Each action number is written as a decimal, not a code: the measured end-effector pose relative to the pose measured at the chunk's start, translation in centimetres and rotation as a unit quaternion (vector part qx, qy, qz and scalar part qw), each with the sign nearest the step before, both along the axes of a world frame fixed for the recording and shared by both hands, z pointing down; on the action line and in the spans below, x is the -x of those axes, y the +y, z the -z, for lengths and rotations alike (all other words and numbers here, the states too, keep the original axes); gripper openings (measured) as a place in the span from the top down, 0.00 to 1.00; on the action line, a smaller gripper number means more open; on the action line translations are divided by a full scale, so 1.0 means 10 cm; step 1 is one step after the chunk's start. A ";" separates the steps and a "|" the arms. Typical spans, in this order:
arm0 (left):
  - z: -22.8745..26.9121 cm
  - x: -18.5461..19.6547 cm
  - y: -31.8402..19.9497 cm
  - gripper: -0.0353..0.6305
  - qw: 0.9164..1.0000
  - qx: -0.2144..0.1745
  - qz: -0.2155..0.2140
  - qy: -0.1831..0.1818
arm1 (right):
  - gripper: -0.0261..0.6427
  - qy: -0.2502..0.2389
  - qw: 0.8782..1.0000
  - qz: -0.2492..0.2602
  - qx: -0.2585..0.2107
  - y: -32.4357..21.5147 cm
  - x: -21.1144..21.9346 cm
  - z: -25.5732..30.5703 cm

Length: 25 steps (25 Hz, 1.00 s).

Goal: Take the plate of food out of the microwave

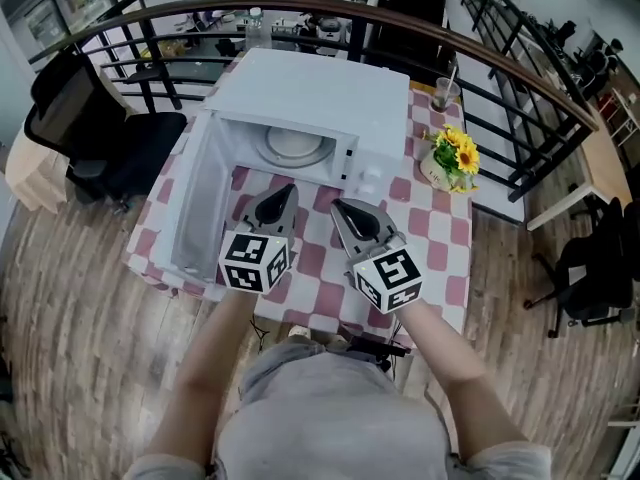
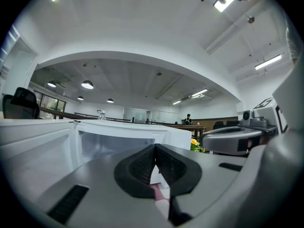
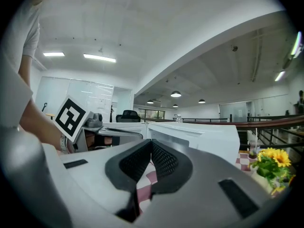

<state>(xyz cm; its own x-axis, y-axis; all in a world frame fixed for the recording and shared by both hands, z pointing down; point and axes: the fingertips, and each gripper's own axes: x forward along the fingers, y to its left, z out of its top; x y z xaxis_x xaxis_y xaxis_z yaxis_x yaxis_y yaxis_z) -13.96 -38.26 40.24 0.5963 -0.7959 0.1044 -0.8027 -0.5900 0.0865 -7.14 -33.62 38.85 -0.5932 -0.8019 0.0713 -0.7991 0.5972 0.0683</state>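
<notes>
A white microwave [image 1: 330,98] stands on the checked table with its door [image 1: 195,203] swung open to the left. Inside its cavity lies a white plate [image 1: 293,146]; no food shows on it from here. Both grippers hover side by side over the table in front of the opening. My left gripper [image 1: 286,192] is shut with nothing between its pads, and my right gripper [image 1: 337,208] is shut and empty too. In the left gripper view the microwave [image 2: 128,137] opening lies just ahead of the left gripper [image 2: 154,148]. The right gripper view shows the right gripper [image 3: 151,144] and the microwave [image 3: 199,134].
A pot of yellow flowers [image 1: 450,158] sits on the red-and-white checked table [image 1: 440,228] to the right of the microwave, with a glass [image 1: 443,93] behind it. A black railing [image 1: 520,78] curves round the far side. A black office chair [image 1: 90,128] stands at the left.
</notes>
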 end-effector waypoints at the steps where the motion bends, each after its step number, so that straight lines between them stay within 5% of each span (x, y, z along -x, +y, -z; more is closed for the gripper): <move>1: -0.02 0.02 -0.06 0.94 1.000 0.004 -0.001 0.003 | 0.93 0.000 1.000 -0.005 0.002 -0.04 0.01 -0.01; 6: -0.18 0.07 -0.36 0.86 1.000 0.024 -0.008 0.006 | 0.92 0.006 1.000 -0.019 0.013 -0.22 0.05 -0.12; 15: -0.48 0.07 -0.78 0.43 0.991 0.116 -0.023 0.065 | 0.92 0.015 0.999 -0.029 0.036 -0.45 0.10 -0.31; 20: -0.67 0.09 -0.96 0.42 0.985 0.151 -0.008 0.080 | 0.93 0.016 0.998 -0.033 0.050 -0.55 0.11 -0.43; 25: -0.91 0.16 -1.14 0.42 0.968 0.217 0.026 0.123 | 0.93 0.013 0.998 -0.035 0.059 -0.65 0.12 -0.53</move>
<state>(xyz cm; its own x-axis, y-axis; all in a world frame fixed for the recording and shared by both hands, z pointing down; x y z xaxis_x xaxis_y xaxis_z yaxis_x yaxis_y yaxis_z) -15.56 -49.67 49.31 0.6064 -0.7383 0.2954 -0.7535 -0.4148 0.5101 -8.36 -40.08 44.14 -0.5328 -0.8266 0.1812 -0.8381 0.5451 0.0221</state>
